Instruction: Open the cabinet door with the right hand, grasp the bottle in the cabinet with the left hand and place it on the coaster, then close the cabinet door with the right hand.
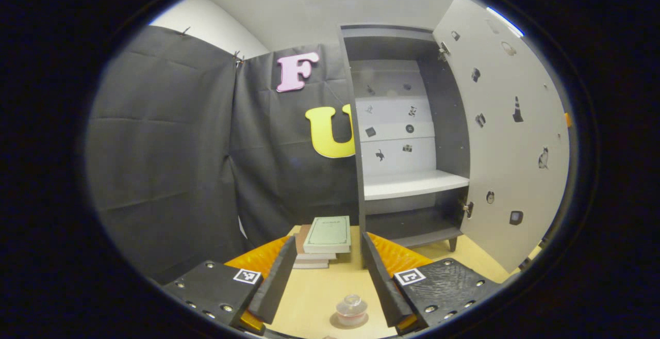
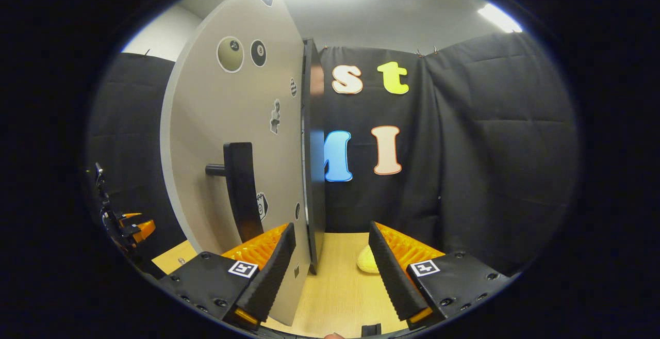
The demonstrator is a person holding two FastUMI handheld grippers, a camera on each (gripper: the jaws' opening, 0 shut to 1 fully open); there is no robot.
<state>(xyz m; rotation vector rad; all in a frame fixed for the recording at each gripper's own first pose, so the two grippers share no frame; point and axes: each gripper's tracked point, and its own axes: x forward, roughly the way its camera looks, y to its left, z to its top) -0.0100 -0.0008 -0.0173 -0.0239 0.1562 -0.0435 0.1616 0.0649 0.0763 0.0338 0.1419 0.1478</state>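
Left gripper (image 1: 322, 282) spread above bottle (image 1: 351, 310) on coaster (image 1: 335, 322); right gripper (image 2: 330, 272) spread astride open cabinet door (image 2: 232, 122) edge.

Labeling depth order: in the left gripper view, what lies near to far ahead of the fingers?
Bottle on its coaster → stack of books → cabinet, door swung open.
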